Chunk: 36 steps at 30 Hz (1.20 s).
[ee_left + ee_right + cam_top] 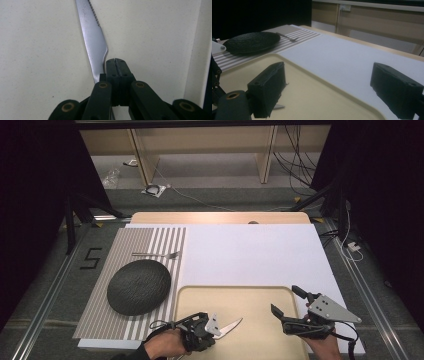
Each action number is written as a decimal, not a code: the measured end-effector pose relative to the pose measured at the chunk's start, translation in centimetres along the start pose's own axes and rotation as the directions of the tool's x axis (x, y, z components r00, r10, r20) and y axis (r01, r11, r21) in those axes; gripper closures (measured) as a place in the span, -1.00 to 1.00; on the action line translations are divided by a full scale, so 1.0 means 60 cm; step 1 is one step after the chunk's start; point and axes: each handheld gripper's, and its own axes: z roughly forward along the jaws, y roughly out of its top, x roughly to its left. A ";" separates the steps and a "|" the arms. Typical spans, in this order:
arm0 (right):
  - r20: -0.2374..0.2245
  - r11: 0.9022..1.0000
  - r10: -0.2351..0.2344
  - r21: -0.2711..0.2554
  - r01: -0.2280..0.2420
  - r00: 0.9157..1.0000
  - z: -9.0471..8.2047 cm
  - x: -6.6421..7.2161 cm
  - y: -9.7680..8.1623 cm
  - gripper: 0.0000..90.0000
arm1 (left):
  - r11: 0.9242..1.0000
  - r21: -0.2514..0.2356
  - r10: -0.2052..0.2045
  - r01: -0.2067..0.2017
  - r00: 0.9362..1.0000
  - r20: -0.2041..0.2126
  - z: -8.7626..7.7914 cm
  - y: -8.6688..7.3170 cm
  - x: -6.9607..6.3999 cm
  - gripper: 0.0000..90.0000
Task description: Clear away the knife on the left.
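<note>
A steel knife [231, 325] with a serrated blade [93, 37] lies on the beige tray [260, 292], tip pointing up-right. My left gripper [218, 330] is low over the tray's near left part. In the left gripper view its jaws [116, 60] press together with nothing between them, and the knife runs along their left side and passes under the left jaw. My right gripper [285, 299] hovers over the tray's right side, open, with nothing between its fingers [268, 90].
A dark round plate [139, 286] rests on a striped placemat [150, 240] at the left, with a fork [157, 254] beyond it. A white sheet [250, 250] covers the table behind the tray. Dark curtains stand on both sides.
</note>
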 end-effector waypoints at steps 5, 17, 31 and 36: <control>-0.002 1.000 0.001 0.002 -0.001 1.000 0.000 0.000 0.000 -0.70 | 1.000 -0.003 -0.008 0.008 1.000 -0.010 -0.001 -0.002 0.005 0.98; -0.002 1.000 0.000 -0.002 0.000 1.000 0.000 0.000 0.000 -0.70 | 0.999 -0.005 -0.033 0.032 0.999 -0.034 -0.005 -0.009 0.019 0.98; -0.002 1.000 0.001 -0.006 -0.001 1.000 0.000 0.001 0.000 -0.70 | 0.999 -0.008 -0.052 0.052 0.996 -0.070 -0.009 -0.014 0.031 0.98; -0.002 1.000 0.001 -0.007 -0.001 1.000 0.000 0.001 0.000 -0.70 | 0.998 -0.001 -0.056 0.056 0.995 -0.084 -0.011 -0.017 0.036 0.98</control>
